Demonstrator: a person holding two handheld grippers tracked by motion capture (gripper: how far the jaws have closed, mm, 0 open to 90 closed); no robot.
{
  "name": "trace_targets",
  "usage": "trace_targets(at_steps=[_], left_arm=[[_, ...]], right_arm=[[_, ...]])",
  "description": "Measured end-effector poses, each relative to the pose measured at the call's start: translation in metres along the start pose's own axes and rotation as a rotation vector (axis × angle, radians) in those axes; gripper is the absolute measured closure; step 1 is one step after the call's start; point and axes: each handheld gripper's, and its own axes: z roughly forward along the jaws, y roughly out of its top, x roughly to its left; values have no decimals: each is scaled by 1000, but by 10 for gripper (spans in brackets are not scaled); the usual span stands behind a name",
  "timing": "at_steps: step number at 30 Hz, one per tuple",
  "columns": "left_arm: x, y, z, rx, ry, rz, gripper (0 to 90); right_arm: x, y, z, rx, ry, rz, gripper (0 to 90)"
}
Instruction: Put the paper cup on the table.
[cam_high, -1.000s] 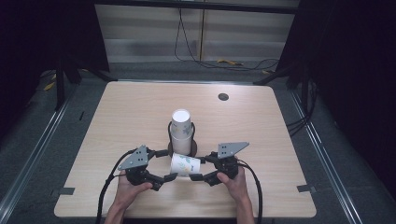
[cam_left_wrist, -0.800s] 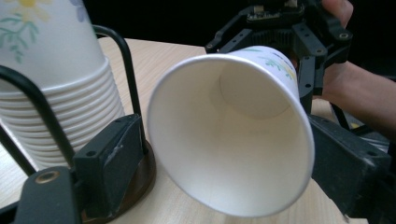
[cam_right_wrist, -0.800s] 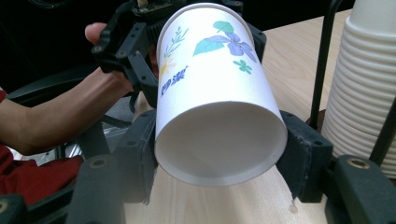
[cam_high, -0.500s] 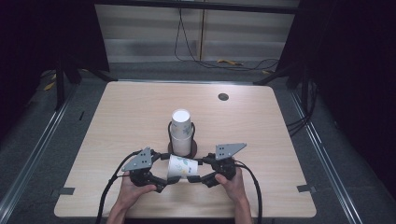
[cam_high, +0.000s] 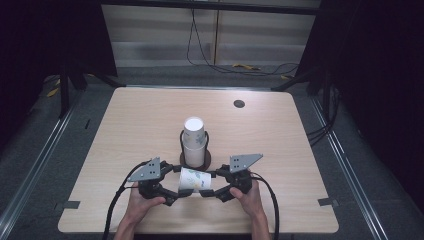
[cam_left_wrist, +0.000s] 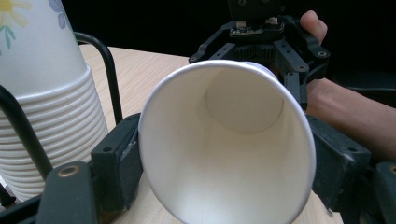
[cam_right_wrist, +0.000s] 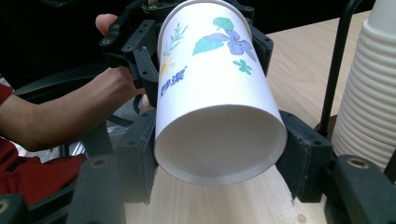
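Two sets of tongs are seen at the near edge of the surface (cam_high: 125, 125), each gripped by one of the person's hands, and a single paper cup (cam_high: 194, 180) is held between them, lying on its side just above the wood. The left tongs (cam_high: 175, 192) are closed on the cup's wide, open end: in the left gripper view the black jaws are pressed against the rim on both sides, and the white inside and round bottom are looked into. The right tongs (cam_high: 212, 191) are clamped on the narrow base end: in the right gripper view the recessed bottom is faced, the jaws are set against the wall on either side, and a flower-and-leaf print with blue lettering is shown along the cup's side. Each set of tongs is thus opened only as wide as the cup end it grasps.

Just beyond the held cup, a stack of cups (cam_high: 193, 139) is stood upside down inside a black wire holder (cam_high: 207, 142) on a dark round base; its ribbed rims are seen close beside the jaws in both gripper views. Farther back, near the far right corner, a small dark round grommet (cam_high: 239, 103) is set into the surface.
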Motion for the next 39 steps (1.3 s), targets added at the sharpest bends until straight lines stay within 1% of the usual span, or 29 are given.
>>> trace_targets(at_steps=[2, 3, 4, 7, 8, 9, 12, 13, 17, 20, 21, 23, 25, 27, 29, 31, 33, 35, 36, 39], left_arm=[[0, 0, 0, -8, -2, -10, 229], [0, 1, -1, -19, -3, -21, 229], [0, 2, -2, -27, -6, -17, 233], [1, 2, -4, -29, -8, -22, 245], [1, 2, -4, -26, 1, -24, 249], [1, 2, -3, -35, -6, -29, 252], [2, 2, -3, -29, -6, -27, 266], [2, 2, -3, -34, -7, -27, 272], [2, 2, -3, -28, -13, -34, 282], [2, 2, -3, -20, -5, -34, 282], [2, 2, -4, -9, 10, -34, 282], [3, 2, -4, -4, 15, -34, 281], [3, 2, -4, 0, 24, -39, 280], [4, 2, -6, 2, 29, -38, 280], [5, 2, -7, -3, 37, -50, 280], [6, 3, -8, -3, 46, -60, 280], [7, 3, -8, -7, 48, -65, 280], [7, 3, -9, 1, 60, -62, 279], [7, 3, -10, -1, 60, -63, 279], [8, 3, -12, 4, 64, -65, 278]], right_arm=[[0, 0, 1, 5, 1, 1, 369], [0, -1, 1, 5, 0, 3, 368], [-1, -1, 2, 7, 4, 1, 367], [0, -1, 3, 4, 7, -4, 366], [0, -1, 3, 5, 4, -2, 362], [-1, -1, 4, 5, -2, -3, 359], [-1, -2, 5, 13, -17, -4, 341], [-1, -3, 6, 14, -26, -4, 334], [0, -2, 7, 20, -51, -23, 305], [1, -3, 8, 21, -66, -21, 291], [1, -3, 8, 20, -71, -22, 276], [1, -4, 8, 13, -81, -17, 228], [2, -4, 6, -6, -97, -14, 204], [3, -6, 4, -12, -119, -13, 174], [2, -8, 1, -24, -142, -5, 152], [2, -9, -1, -29, -155, 3, 137], [2, -9, -2, -36, -164, 2, 133], [3, -9, -4, -44, -181, 0, 131], [2, -9, -5, -51, -188, 2, 131], [3, -10, -9, -72, -240, 2, 130]])
